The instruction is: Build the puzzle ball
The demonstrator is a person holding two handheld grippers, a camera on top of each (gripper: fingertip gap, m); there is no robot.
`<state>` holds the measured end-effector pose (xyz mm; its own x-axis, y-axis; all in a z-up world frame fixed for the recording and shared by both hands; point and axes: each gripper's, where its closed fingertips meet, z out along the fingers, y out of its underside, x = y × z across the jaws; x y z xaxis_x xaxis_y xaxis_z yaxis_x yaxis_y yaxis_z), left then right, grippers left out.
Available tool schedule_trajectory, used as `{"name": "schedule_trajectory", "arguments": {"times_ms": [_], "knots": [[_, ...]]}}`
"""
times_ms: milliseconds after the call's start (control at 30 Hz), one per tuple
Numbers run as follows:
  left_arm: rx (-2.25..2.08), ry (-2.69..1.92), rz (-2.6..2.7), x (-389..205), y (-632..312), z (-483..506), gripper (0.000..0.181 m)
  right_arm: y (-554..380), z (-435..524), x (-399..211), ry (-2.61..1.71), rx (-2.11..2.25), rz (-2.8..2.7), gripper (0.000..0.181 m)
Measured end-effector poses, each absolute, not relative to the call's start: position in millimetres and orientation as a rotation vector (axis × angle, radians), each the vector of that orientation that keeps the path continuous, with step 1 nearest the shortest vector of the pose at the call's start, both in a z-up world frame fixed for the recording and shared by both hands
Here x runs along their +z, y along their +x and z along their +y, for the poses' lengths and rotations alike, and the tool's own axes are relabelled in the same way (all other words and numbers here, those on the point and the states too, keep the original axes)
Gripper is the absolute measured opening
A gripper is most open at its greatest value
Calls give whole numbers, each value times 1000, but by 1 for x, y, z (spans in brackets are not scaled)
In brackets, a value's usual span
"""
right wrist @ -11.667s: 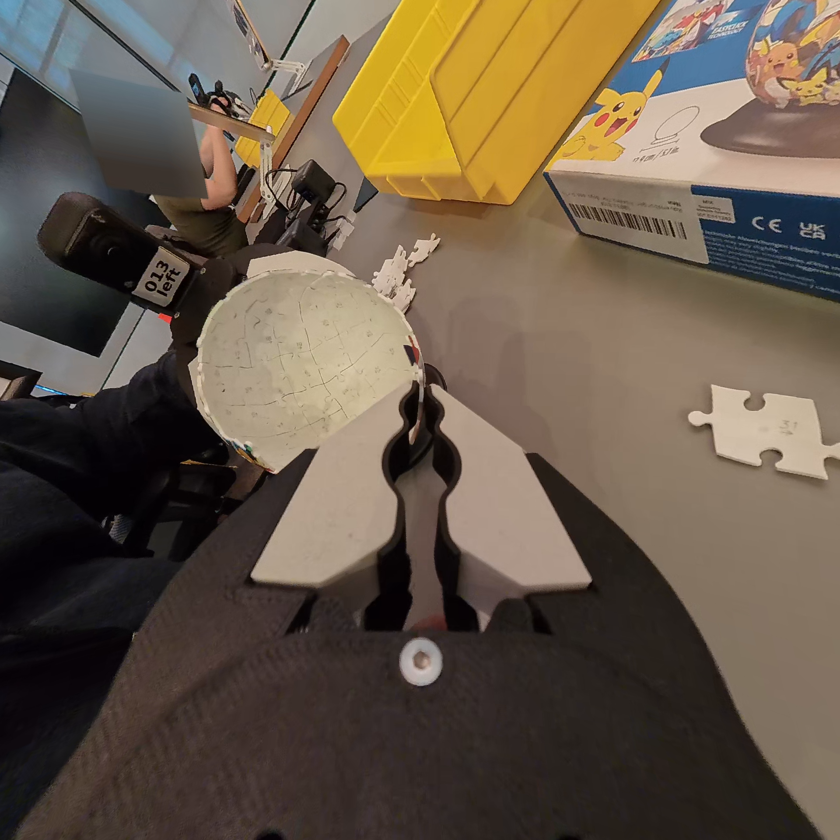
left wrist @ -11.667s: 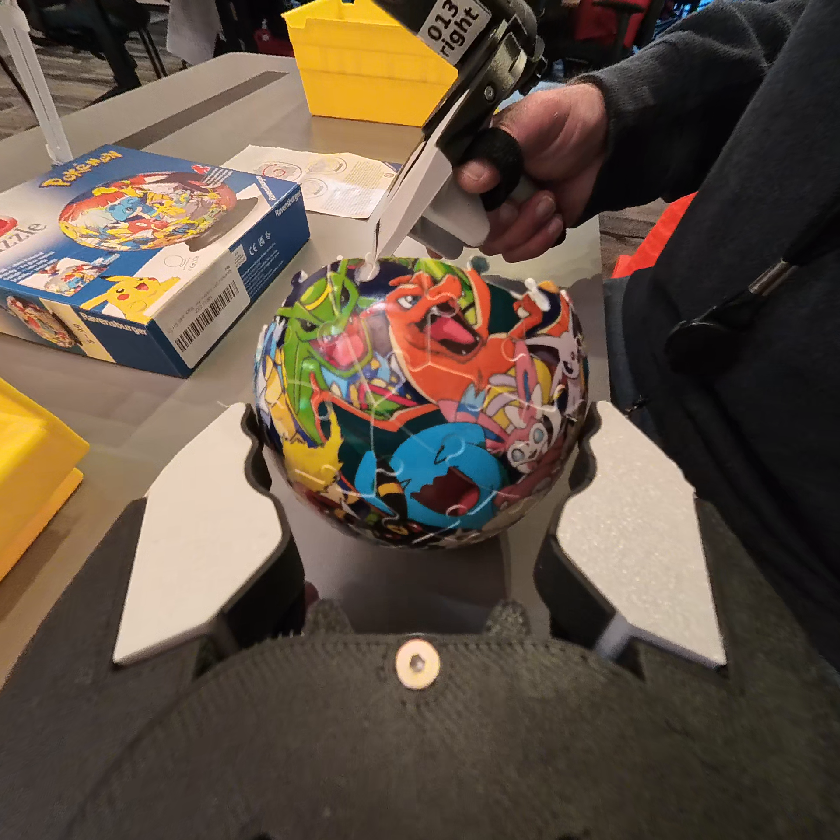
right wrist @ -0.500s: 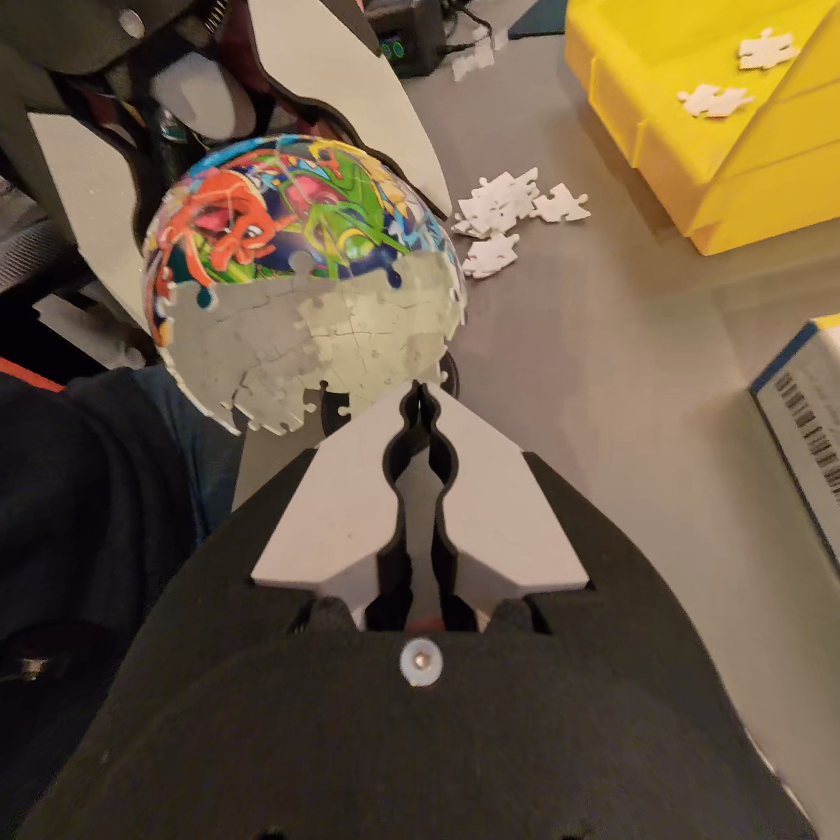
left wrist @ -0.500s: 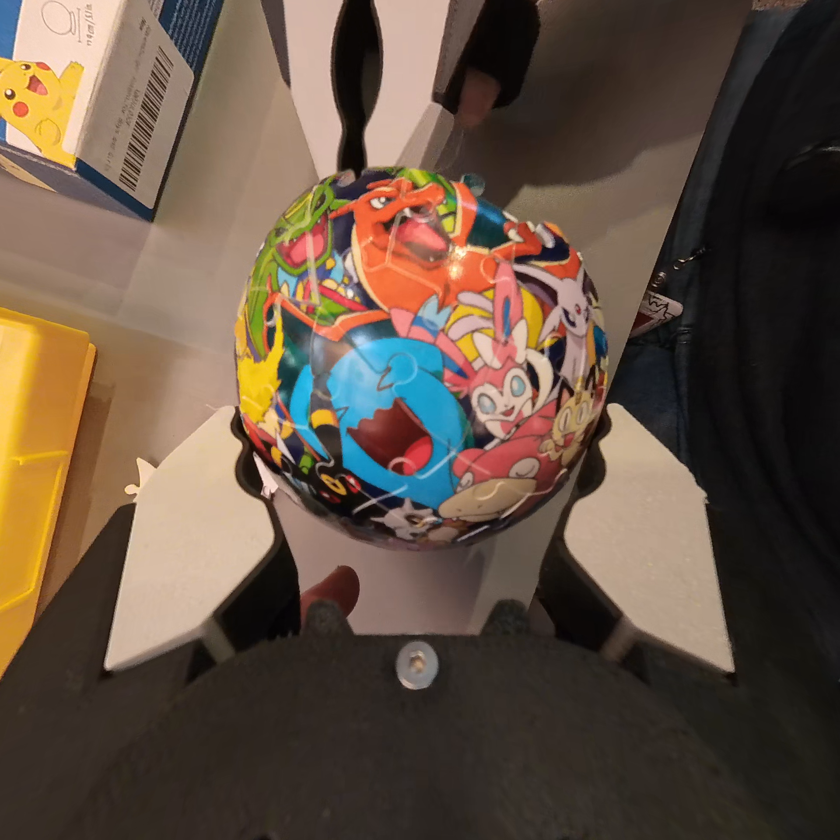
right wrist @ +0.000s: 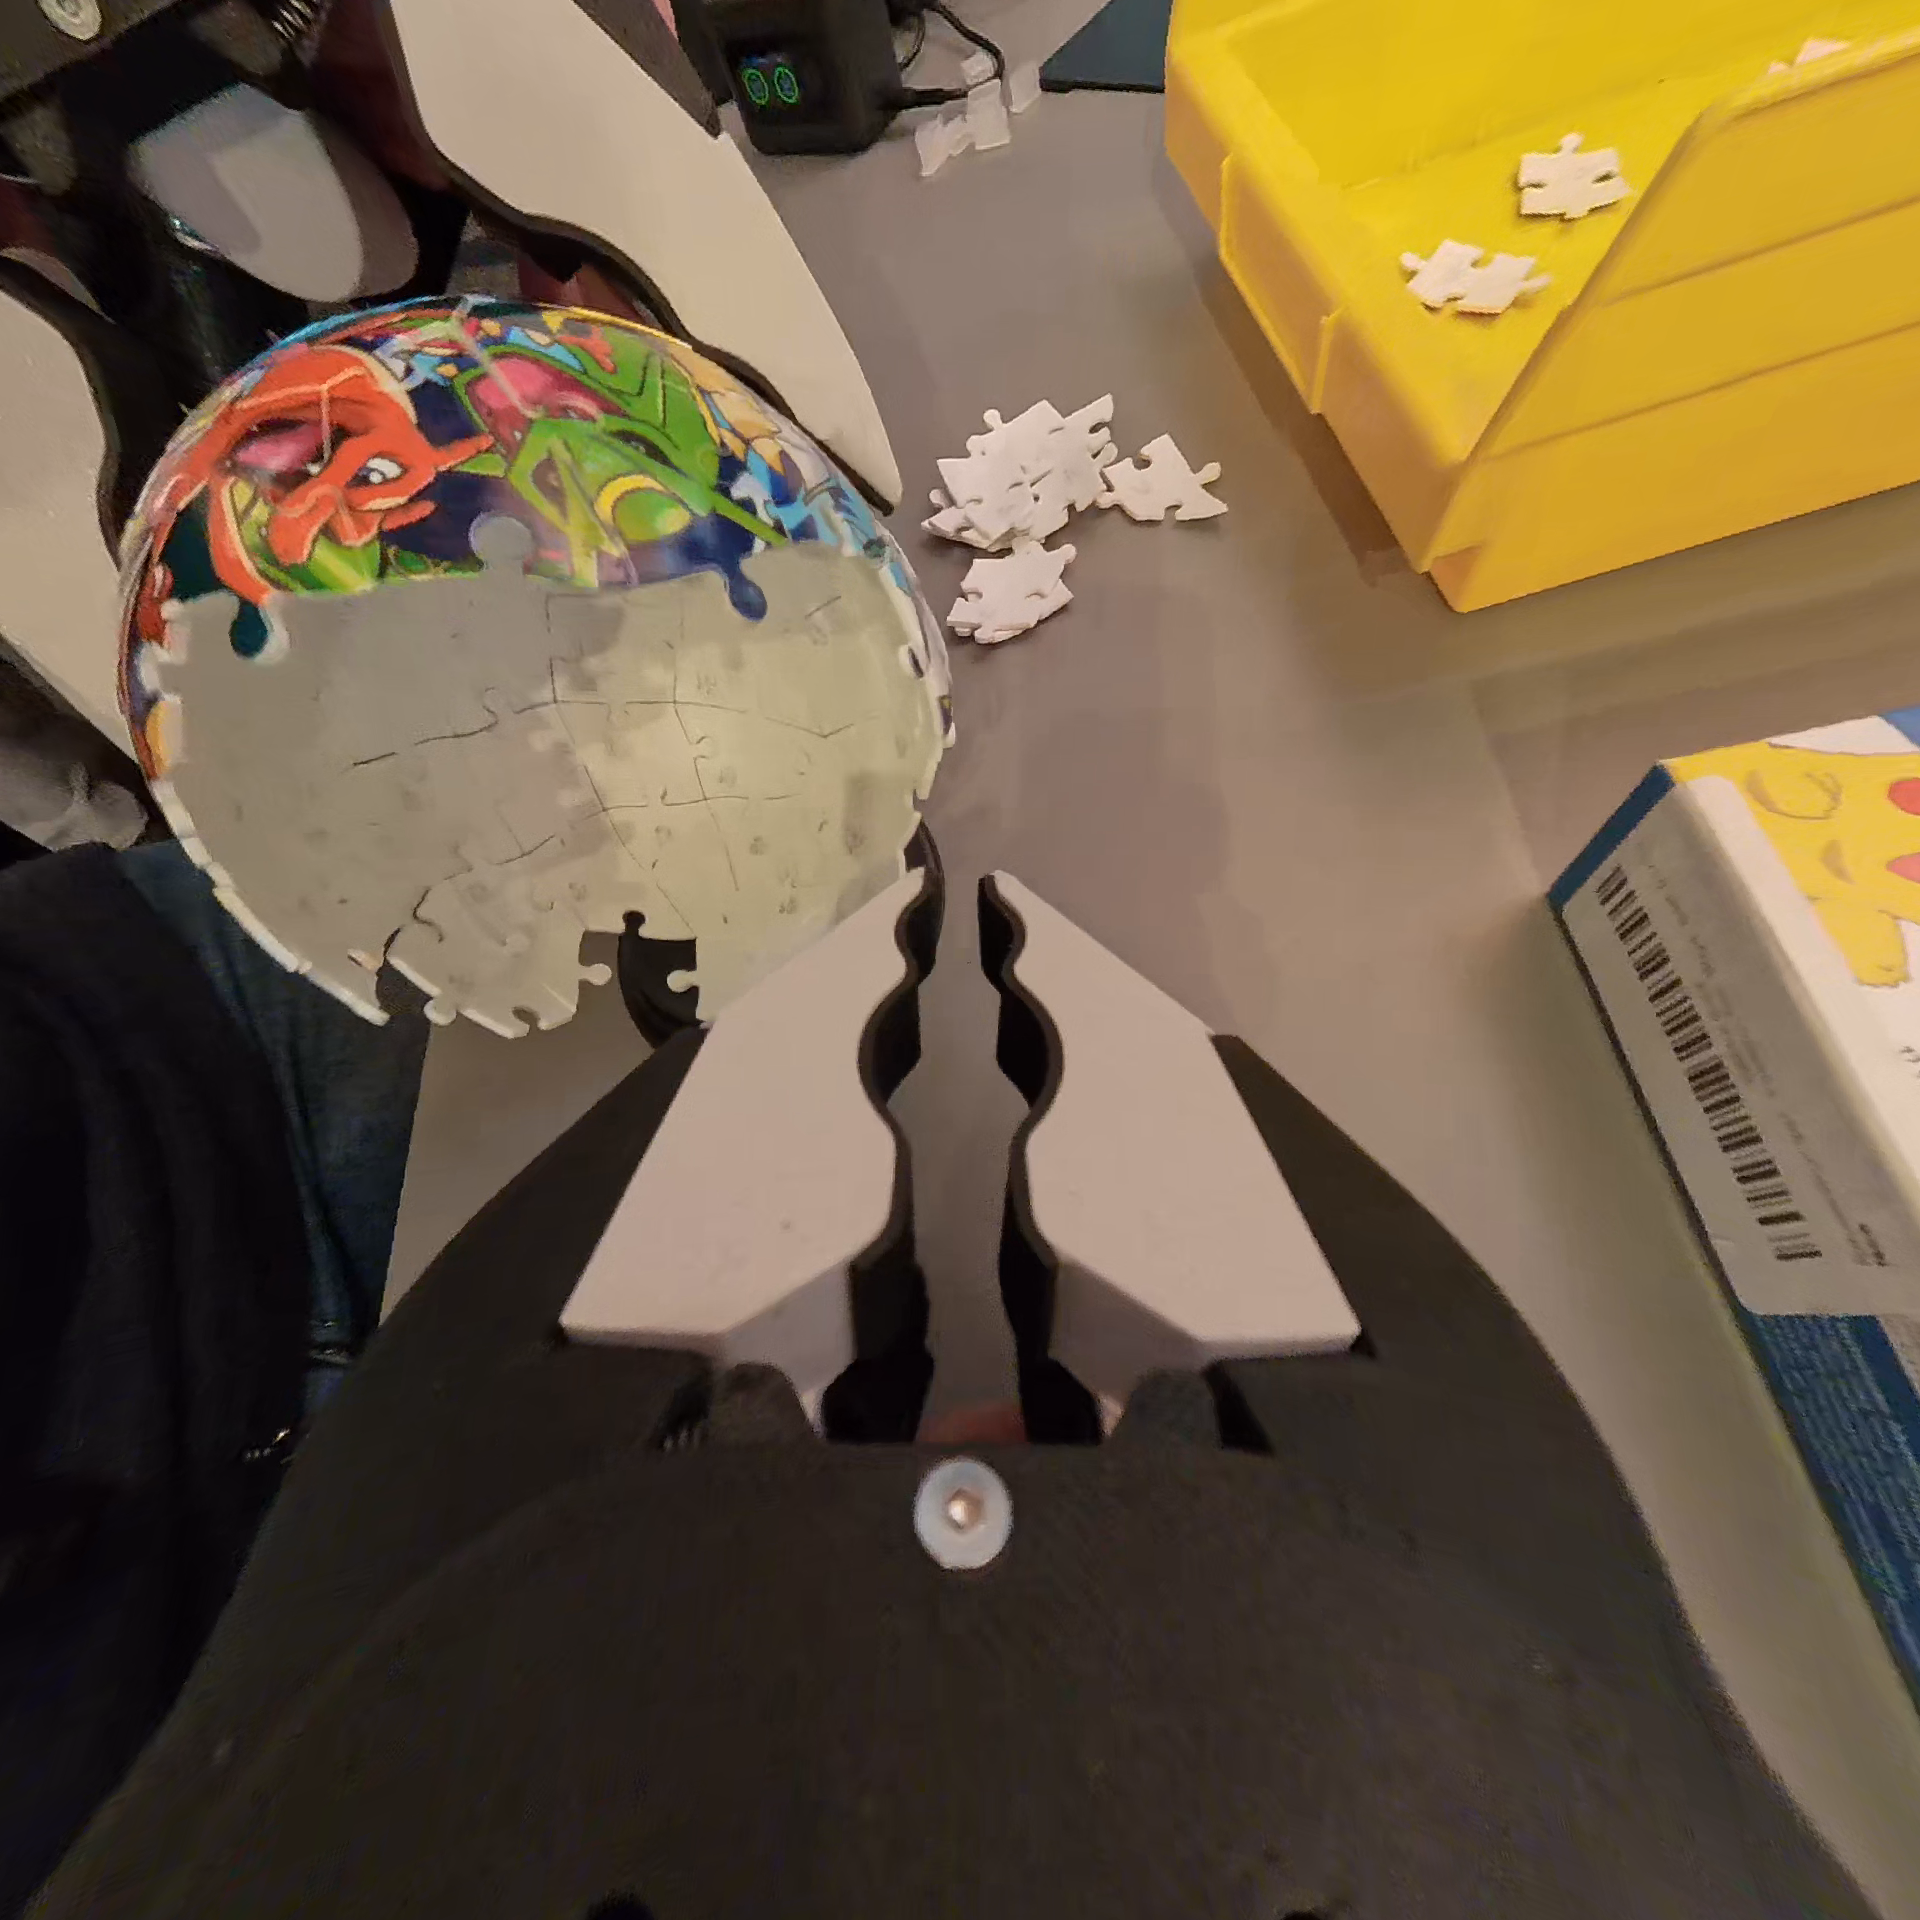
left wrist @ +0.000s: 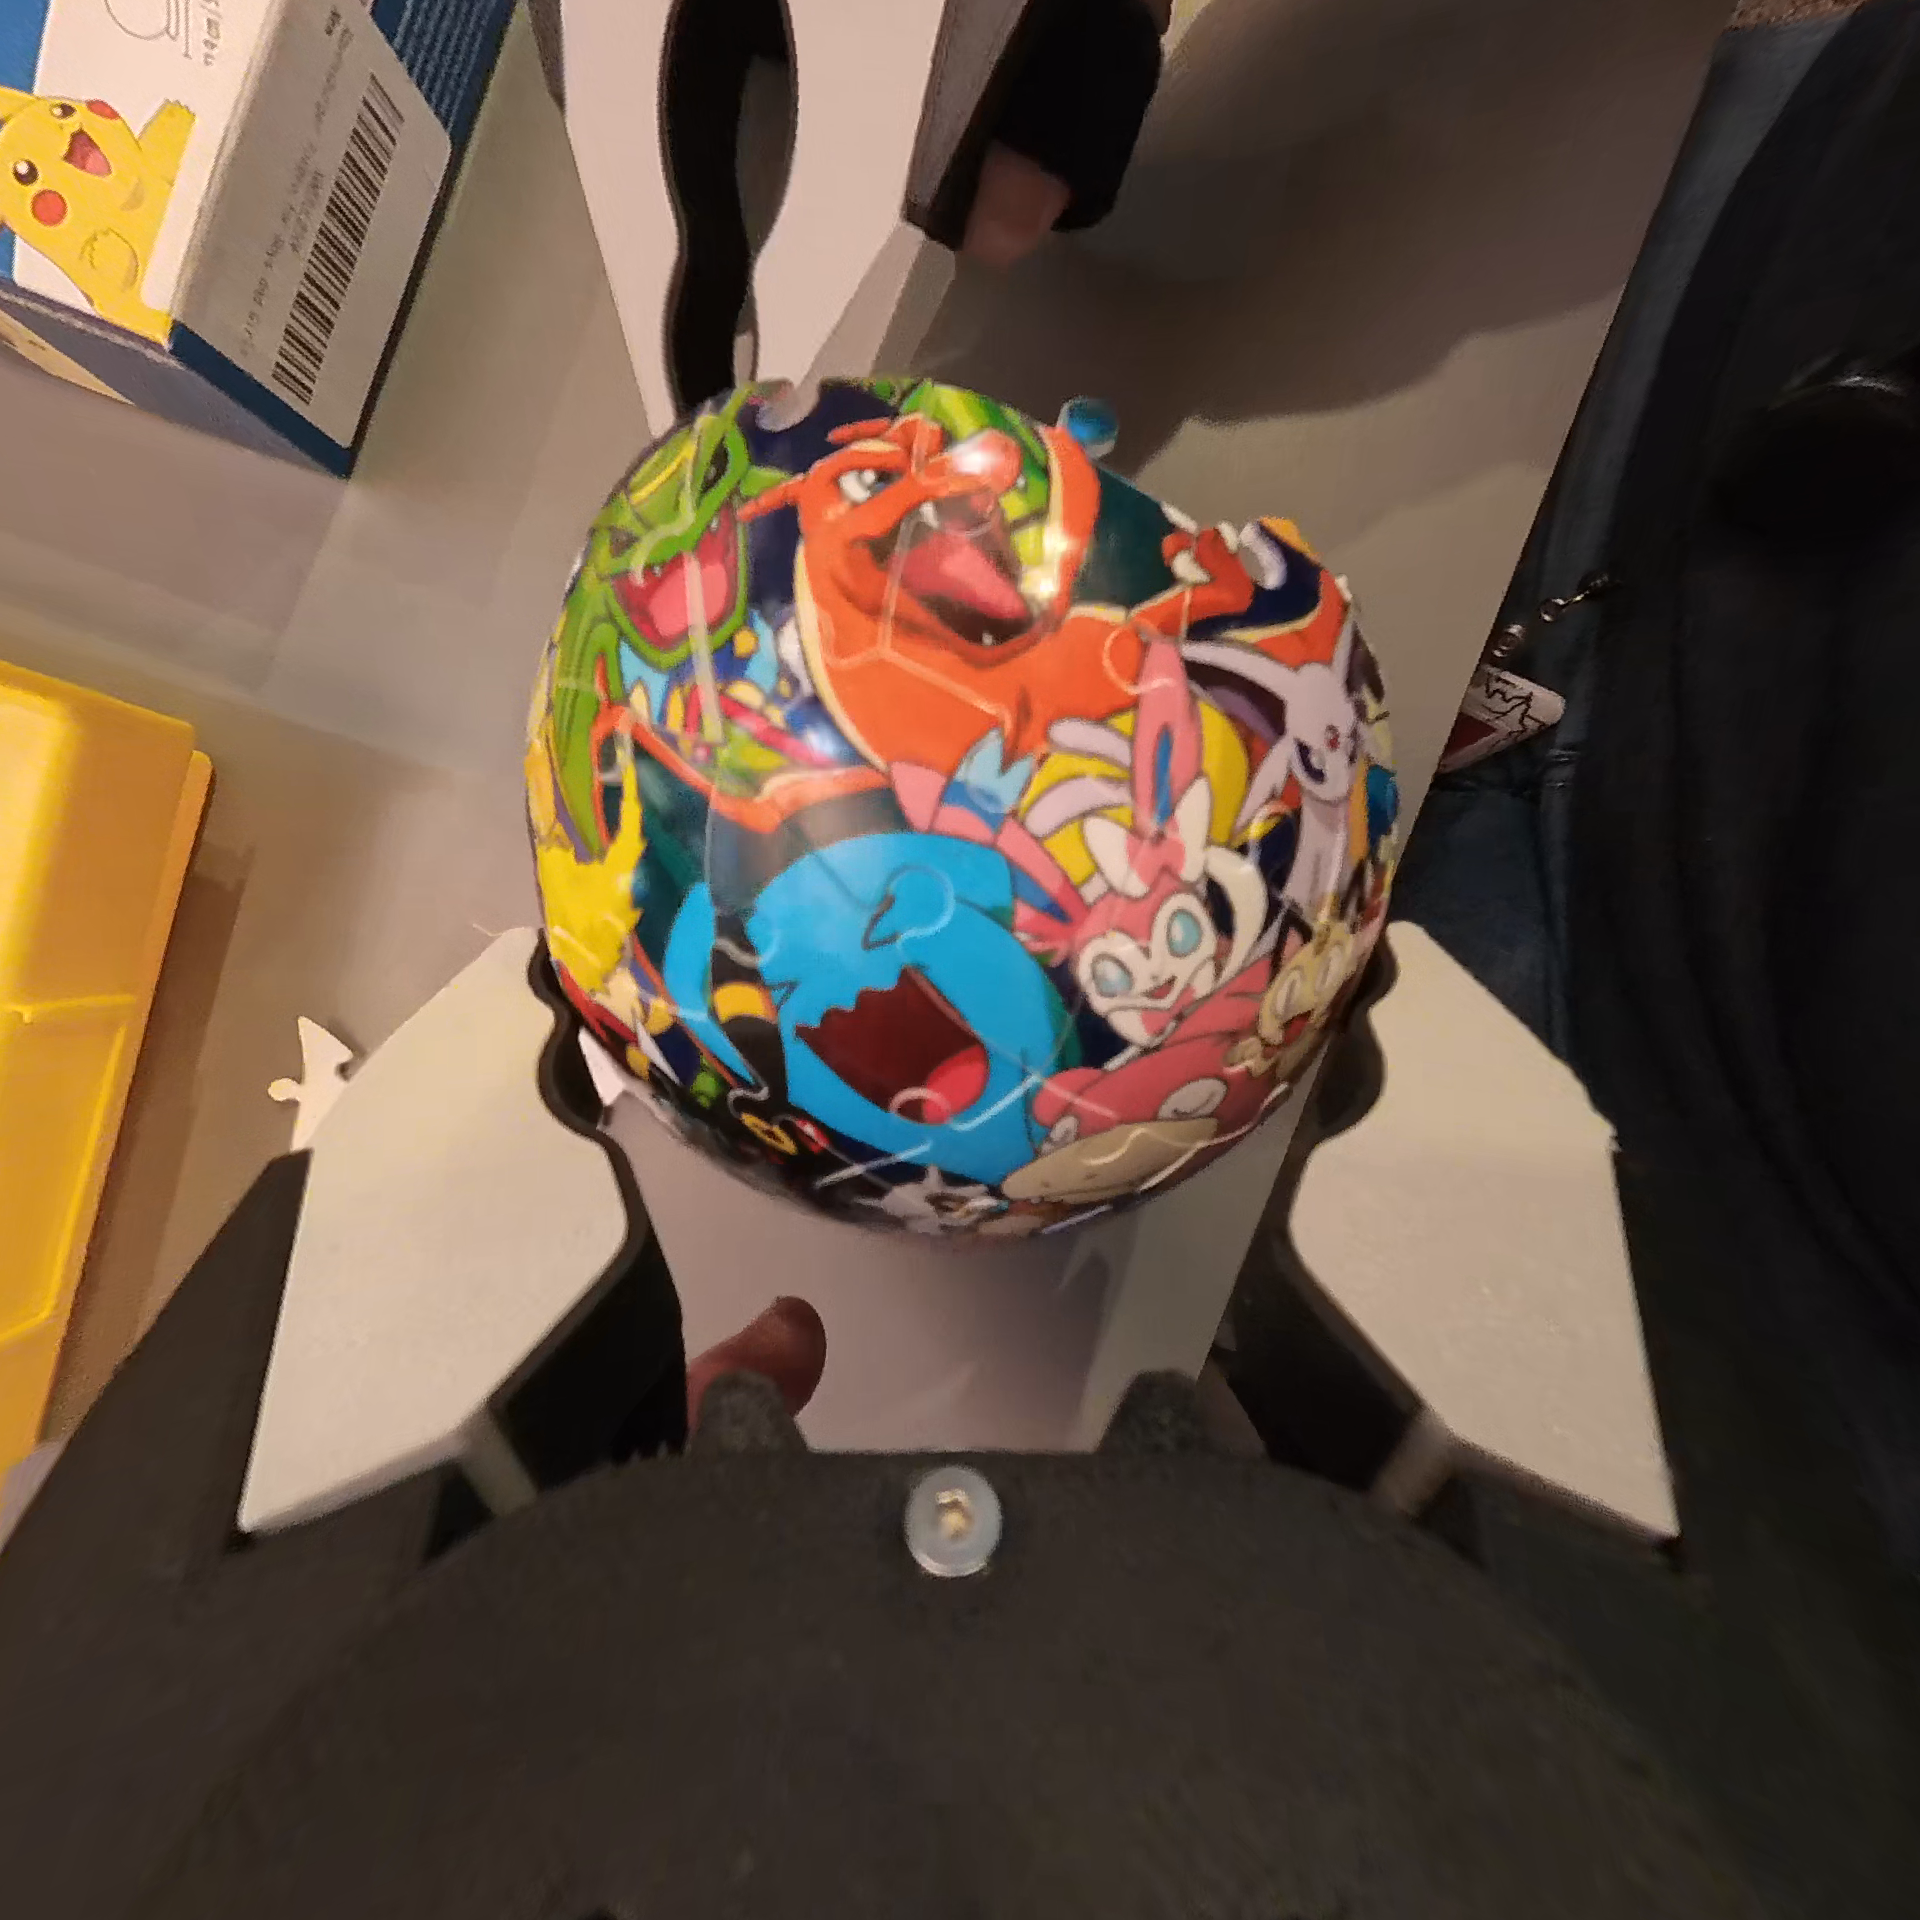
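Note:
The puzzle ball [left wrist: 966, 790] is a colourful cartoon sphere, partly built. My left gripper [left wrist: 966, 945] is shut on it, one finger on each side. In the right wrist view the ball [right wrist: 520, 675] shows its open side with the grey inner faces of the pieces and a jagged rim. My right gripper [right wrist: 956, 883] is empty, its jaws parted by a narrow gap, just below and right of the ball's rim. In the left wrist view its tips [left wrist: 779, 400] meet the ball's far edge.
A pile of loose white pieces [right wrist: 1029, 488] lies on the grey table past the ball. A yellow bin [right wrist: 1558, 416] holds more pieces at the back right. The blue puzzle box [right wrist: 1766, 1039] is on the right. A person's dark clothing [left wrist: 1714, 831] is close by. My right fingertips sit around 8 centimetres from my left ones.
Since half a second ago my right gripper's jaws have parted slightly and it has drawn back a little from the ball's rim. The left gripper still holds the ball, barely moved.

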<state>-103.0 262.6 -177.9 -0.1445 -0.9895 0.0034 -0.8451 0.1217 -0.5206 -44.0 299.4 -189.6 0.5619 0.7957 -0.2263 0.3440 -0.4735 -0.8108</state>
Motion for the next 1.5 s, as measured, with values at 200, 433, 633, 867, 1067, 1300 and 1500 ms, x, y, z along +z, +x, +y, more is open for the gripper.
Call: {"name": "schedule_trajectory", "arguments": {"times_ms": [200,433,633,867,1067,1300,1500], "knots": [[-616,-1781,2038,-179,-102,263,136,-47,294,-198,-2080,805,-920,5],[-663,-1793,2000,-180,-103,261,136,-44,293,-197,-2079,839,-899,5],[-733,-1799,1941,-176,-102,259,137,-44,289,-197,-2080,855,-902,3],[-753,-1815,1892,-170,-114,261,142,-36,289,-187,-2063,849,-873,3],[-637,-1791,1787,-143,-154,303,119,-20,293,-173,-2042,822,-802,4],[-568,-1728,1818,-165,-149,345,57,-1,285,-160,-2033,798,-691,2],[-444,-1652,2034,-212,-131,350,46,63,283,-151,-2043,653,-427,0]]}}
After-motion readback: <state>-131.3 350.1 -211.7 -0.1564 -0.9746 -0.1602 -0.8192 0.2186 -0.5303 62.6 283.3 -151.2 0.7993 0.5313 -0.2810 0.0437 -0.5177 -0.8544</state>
